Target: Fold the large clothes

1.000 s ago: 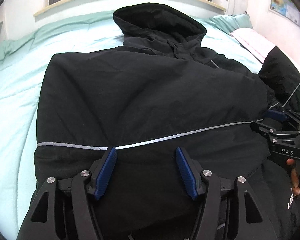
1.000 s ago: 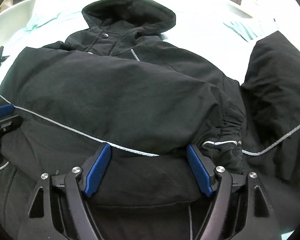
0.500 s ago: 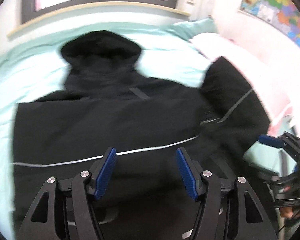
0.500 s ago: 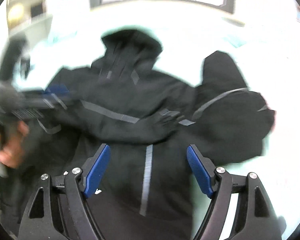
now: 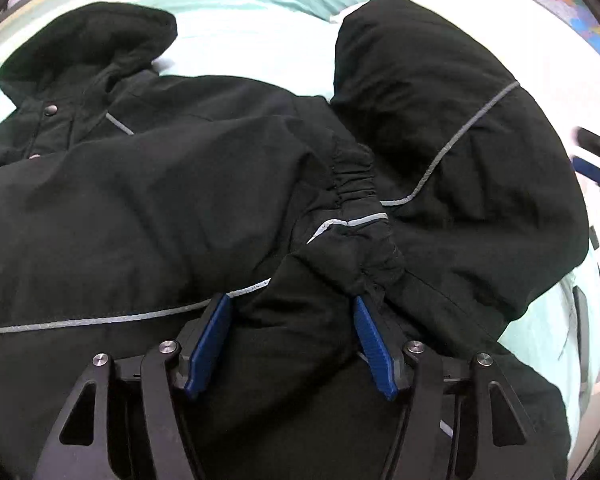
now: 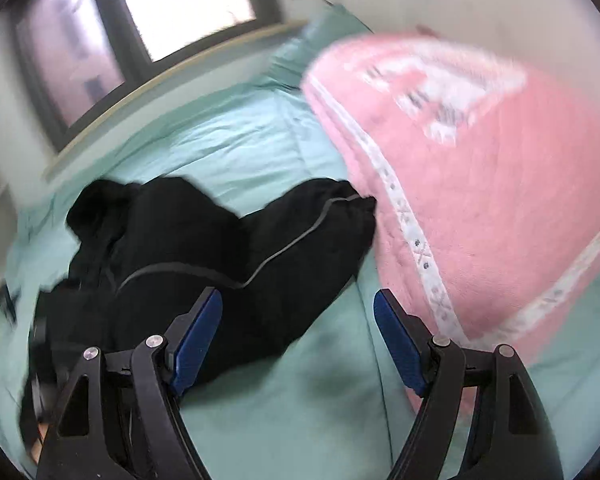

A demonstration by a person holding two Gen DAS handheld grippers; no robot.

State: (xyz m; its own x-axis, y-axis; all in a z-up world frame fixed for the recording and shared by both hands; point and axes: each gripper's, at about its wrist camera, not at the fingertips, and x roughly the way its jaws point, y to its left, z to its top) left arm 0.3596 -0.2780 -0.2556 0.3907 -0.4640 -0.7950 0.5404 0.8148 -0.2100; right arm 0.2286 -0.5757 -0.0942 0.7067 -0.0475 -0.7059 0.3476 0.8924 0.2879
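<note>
Now both claws have swung over to the far sleeve (image 5: 460, 128) of the black jacket (image 5: 160, 200) on the bed (image 6: 300, 400). Left claw (image 5: 292, 336) and right claw (image 6: 298, 344) are open, holding nothing. That sleeve likely gets folded next.

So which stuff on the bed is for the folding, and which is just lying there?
For the folding:
- black jacket, one sleeve folded across its front
- other sleeve, still spread out
- left gripper, open
- right gripper, open

Just lying there:
- pink blanket
- green sheet
- window
- wall map
</note>
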